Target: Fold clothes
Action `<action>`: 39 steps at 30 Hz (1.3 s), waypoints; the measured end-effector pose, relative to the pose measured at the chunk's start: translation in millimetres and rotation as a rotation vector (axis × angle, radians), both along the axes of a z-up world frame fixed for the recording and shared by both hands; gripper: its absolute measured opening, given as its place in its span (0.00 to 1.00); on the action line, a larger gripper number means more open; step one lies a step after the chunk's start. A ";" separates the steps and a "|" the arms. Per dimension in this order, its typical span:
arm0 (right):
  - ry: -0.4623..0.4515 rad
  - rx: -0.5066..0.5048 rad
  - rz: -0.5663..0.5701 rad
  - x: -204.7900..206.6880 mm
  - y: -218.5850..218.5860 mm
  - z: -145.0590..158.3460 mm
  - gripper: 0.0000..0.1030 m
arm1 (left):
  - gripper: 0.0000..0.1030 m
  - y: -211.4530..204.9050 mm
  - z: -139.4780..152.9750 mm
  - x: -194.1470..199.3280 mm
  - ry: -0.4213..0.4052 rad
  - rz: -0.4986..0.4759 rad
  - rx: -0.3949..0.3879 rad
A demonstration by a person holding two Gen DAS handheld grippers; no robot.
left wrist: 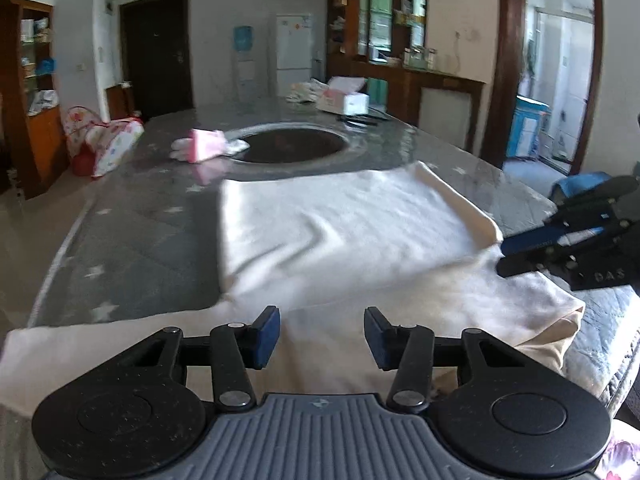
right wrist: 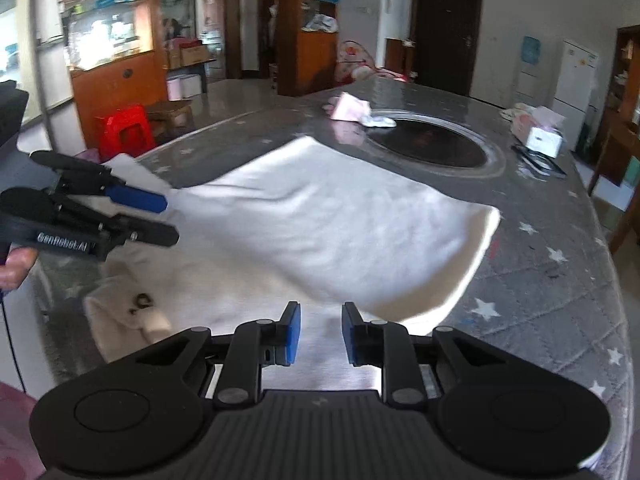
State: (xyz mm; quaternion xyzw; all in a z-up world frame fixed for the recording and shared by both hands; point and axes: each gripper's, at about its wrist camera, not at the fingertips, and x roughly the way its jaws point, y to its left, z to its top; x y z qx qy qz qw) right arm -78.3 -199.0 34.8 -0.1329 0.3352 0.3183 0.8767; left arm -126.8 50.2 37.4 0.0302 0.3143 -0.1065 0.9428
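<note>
Lying doubled over itself on the star-patterned table [left wrist: 132, 240], the cream garment [left wrist: 340, 232] shows an upper layer folded across the lower, likely mid-fold. Both grippers hover low at its near edge, left gripper [left wrist: 322, 334] and right gripper [right wrist: 320, 332], jaws apart, gripping nothing.

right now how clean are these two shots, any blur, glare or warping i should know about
Left wrist view: the white garment and far shelves are motion-smeared, and the doorway at right is blown out. Right wrist view: sheen glares off the table, a bright patch washes out the cloth just ahead of the right gripper, and fisheye bends the table edge.
</note>
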 end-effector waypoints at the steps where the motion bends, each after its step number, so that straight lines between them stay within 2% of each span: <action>1: 0.001 0.000 0.017 -2.2 4.1 0.0 0.21 | 0.49 5.4 1.6 -3.6 -0.004 0.019 0.000; 7: 0.003 -0.010 0.120 -8.6 33.1 -2.0 0.21 | 0.49 47.7 8.1 -13.7 -0.004 0.204 0.003; 15: -0.020 -0.031 0.316 -19.5 89.7 1.4 0.21 | 0.49 99.5 9.4 -24.4 -0.013 0.464 0.002; 24: 0.019 -0.025 0.350 -19.5 111.3 -16.8 0.21 | 0.52 146.4 3.1 -34.2 -0.016 0.721 -0.005; 29: 0.023 -0.012 0.336 -21.4 104.7 -10.6 0.22 | 0.53 171.4 -5.3 -28.1 0.013 0.816 -0.047; 32: 0.016 -0.006 0.338 -25.2 101.1 -5.9 0.23 | 0.51 181.9 -11.6 -25.0 0.025 0.826 -0.094; 34: 0.010 0.003 0.333 -27.1 98.0 -2.5 0.24 | 0.47 185.9 -15.6 -22.6 0.035 0.821 -0.126; 36: 0.002 0.012 0.326 -28.7 94.4 0.9 0.27 | 0.33 186.6 -15.0 -22.2 0.034 0.818 -0.142; 39: -0.011 0.024 0.309 -30.4 87.7 6.4 0.28 | 0.14 185.0 -10.7 -23.0 0.021 0.815 -0.155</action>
